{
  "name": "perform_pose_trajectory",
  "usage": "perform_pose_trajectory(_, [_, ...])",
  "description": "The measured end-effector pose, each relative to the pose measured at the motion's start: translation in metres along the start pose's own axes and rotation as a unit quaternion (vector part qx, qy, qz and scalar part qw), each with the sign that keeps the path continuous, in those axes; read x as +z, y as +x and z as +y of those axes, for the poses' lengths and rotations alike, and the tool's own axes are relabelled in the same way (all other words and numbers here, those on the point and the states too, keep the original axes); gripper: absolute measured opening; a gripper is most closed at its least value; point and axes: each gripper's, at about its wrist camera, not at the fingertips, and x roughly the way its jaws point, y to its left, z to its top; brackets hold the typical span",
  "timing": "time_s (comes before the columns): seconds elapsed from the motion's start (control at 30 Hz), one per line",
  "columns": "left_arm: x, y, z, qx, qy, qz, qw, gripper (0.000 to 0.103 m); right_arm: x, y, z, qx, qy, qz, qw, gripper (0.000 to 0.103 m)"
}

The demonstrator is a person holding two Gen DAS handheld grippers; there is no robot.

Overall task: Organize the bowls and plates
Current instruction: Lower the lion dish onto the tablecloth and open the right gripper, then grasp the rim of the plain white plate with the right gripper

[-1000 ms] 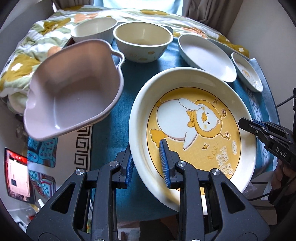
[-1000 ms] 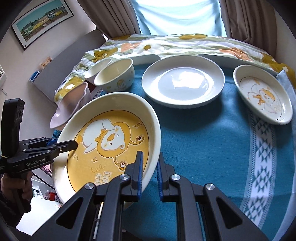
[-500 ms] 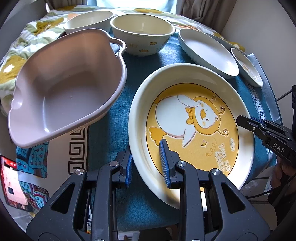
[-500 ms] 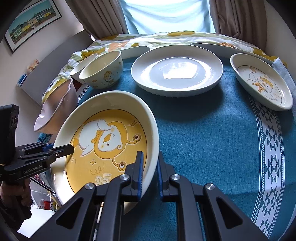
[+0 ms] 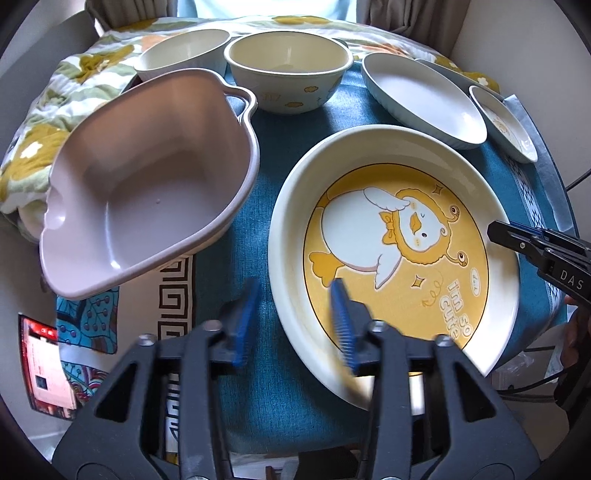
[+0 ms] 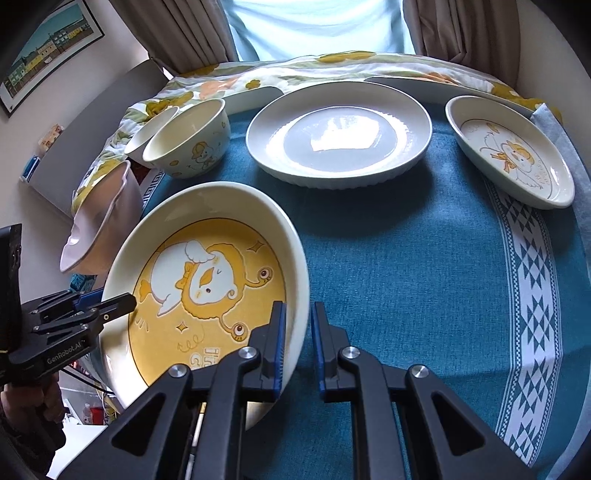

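A large yellow cartoon-duck plate (image 5: 391,236) (image 6: 207,284) rests on the blue tablecloth (image 6: 406,266) at the near edge. My left gripper (image 5: 295,325) is open, its jaws wide on either side of the plate's near rim. My right gripper (image 6: 297,347) straddles the plate's opposite rim with a small gap, so it is open. A pink handled bowl (image 5: 147,184) (image 6: 103,221) sits to the left. Beyond are a cream duck bowl (image 5: 288,70) (image 6: 188,140), a plain white bowl (image 5: 181,53), a white plate (image 6: 338,133) (image 5: 421,94) and a small duck dish (image 6: 509,151) (image 5: 504,123).
A floral quilt (image 6: 332,70) lies along the table's far side. The table's edge falls away at the left, where the floor (image 5: 44,354) shows. A wall stands to the right (image 5: 517,44). Curtains (image 6: 177,33) hang behind.
The plate has come down onto the cloth. Both grippers have opened off its rim, the left one widely. The pink bowl now looks closer in the left wrist view.
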Motion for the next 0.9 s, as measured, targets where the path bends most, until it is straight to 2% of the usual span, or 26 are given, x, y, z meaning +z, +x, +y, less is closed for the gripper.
perform_pose_trajectory(0.03, [0.0, -0.001, 0.0, 0.005, -0.002, -0.004, 1.0, 0.066, 0.001, 0.0, 0.0, -0.005, -0.001, 0.002, 1.0, 0.023])
perform_pose_trajectory(0.07, [-0.001, -0.003, 0.0, 0.01, -0.003, -0.008, 0.9999, 0.075, 0.001, -0.001, 0.0, -0.007, -0.002, 0.001, 1.0, 0.042])
perform_pose_trajectory(0.1, [-0.001, -0.005, -0.001, 0.011, -0.003, -0.013, 0.9999, 0.076, 0.0, -0.002, -0.001, -0.005, -0.001, 0.0, 1.0, 0.056])
perform_pose_trajectory(0.13, [-0.001, -0.006, -0.002, 0.01, -0.003, -0.014, 0.9998, 0.077, 0.0, -0.004, -0.002, -0.001, 0.002, -0.003, 1.0, 0.084])
perform_pose_trajectory(0.17, [-0.001, -0.008, -0.003, 0.014, -0.002, -0.013, 0.9998, 0.081, 0.0, -0.006, -0.003, 0.0, 0.004, -0.007, 1.0, 0.096])
perform_pose_trajectory(0.3, [-0.005, -0.021, -0.006, 0.011, -0.01, -0.009, 0.9998, 0.083, -0.001, -0.017, -0.003, -0.002, 0.001, -0.023, 1.0, 0.097])
perform_pose_trajectory(0.37, [-0.006, -0.037, -0.008, 0.004, -0.017, -0.019, 0.9997, 0.083, 0.001, -0.026, -0.001, -0.004, -0.01, -0.023, 1.0, 0.102])
perform_pose_trajectory(0.5, [0.006, -0.079, -0.015, 0.003, -0.02, -0.058, 0.9981, 0.084, 0.013, -0.057, 0.005, 0.005, -0.026, -0.049, 0.998, 0.102])
perform_pose_trajectory(0.6, [0.024, -0.102, -0.022, 0.005, -0.022, -0.09, 0.9956, 0.09, 0.031, -0.083, 0.006, 0.011, -0.048, -0.072, 0.996, 0.102])
perform_pose_trajectory(0.67, [0.039, -0.112, -0.027, 0.007, -0.023, -0.105, 0.9942, 0.091, 0.049, -0.099, 0.004, 0.004, -0.068, -0.089, 0.994, 0.102])
perform_pose_trajectory(0.9, [0.089, -0.108, -0.055, 0.029, -0.025, -0.108, 0.9934, 0.091, 0.107, -0.115, -0.02, -0.009, -0.131, -0.097, 0.987, 0.102])
